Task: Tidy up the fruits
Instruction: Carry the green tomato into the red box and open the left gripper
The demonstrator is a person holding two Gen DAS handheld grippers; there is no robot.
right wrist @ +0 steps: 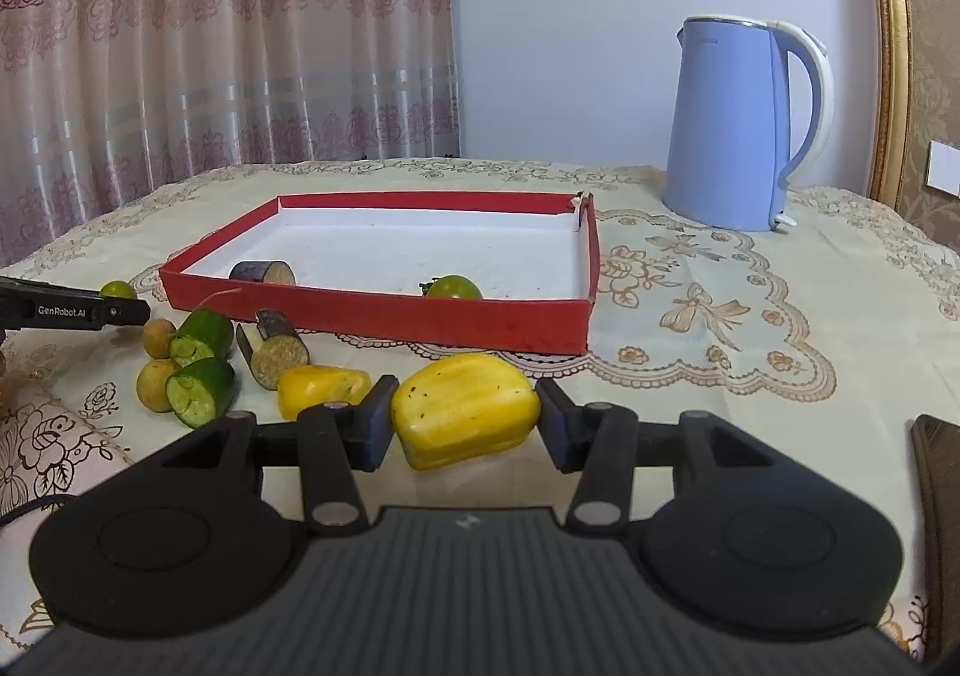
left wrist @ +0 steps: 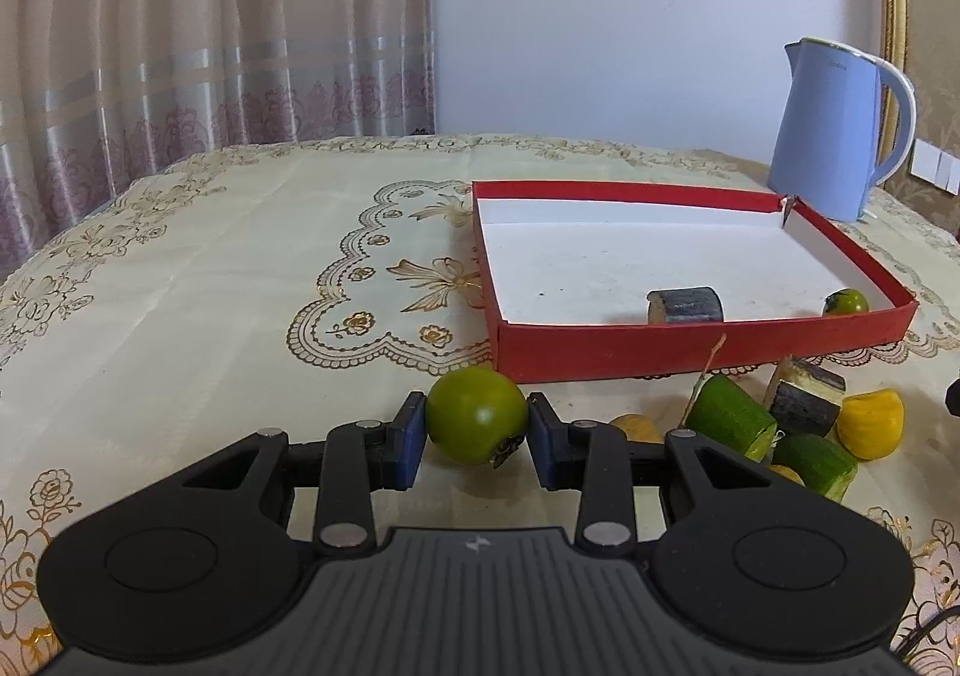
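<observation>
My left gripper (left wrist: 477,427) is shut on a round green tomato (left wrist: 476,413), held just in front of the red box's near left corner. My right gripper (right wrist: 465,421) is shut on a yellow pepper piece (right wrist: 465,418) in front of the red box (right wrist: 384,319). Inside the white-floored red box (left wrist: 690,346) lie an eggplant slice (left wrist: 684,305) and a small green tomato (left wrist: 846,303). On the cloth beside the box sit cucumber chunks (right wrist: 201,337), an eggplant piece (right wrist: 277,355), another yellow pepper piece (right wrist: 321,387) and small yellow-brown fruits (right wrist: 155,383).
A blue electric kettle (right wrist: 732,124) stands behind the box at the right. The left gripper's finger (right wrist: 72,310) reaches in at the left edge of the right wrist view. A dark flat object (right wrist: 939,496) lies at the right edge. Curtains hang behind the table.
</observation>
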